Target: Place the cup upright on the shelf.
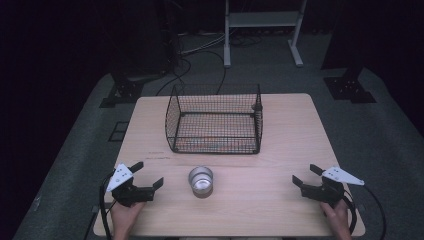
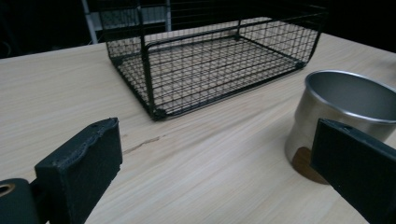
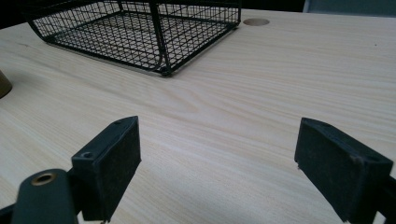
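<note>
1. High view gives us a pale wooden tabletop (image 1: 280, 205) with a small round shiny metal cup (image 1: 201, 180) standing upright near its front edge, about midway between our two hands.
2. Behind the cup, near but apart from it, sits a black wire-mesh basket (image 1: 215, 120).
3. Our left hand-held gripper (image 1: 146, 176) hovers to the left of the cup, its jaws spread wide with nothing between them.
4. From the left gripper view, the cup (image 2: 343, 107) stands just beyond the right-hand jaw, not touched by it, and the basket (image 2: 210, 65) lies farther off.
5. Our right hand-held gripper (image 1: 306, 176) is well to the right of the cup, its jaws likewise spread apart over bare wood.
6. From the right gripper view, the basket's corner (image 3: 163, 70) rests ahead on the tabletop.
</note>
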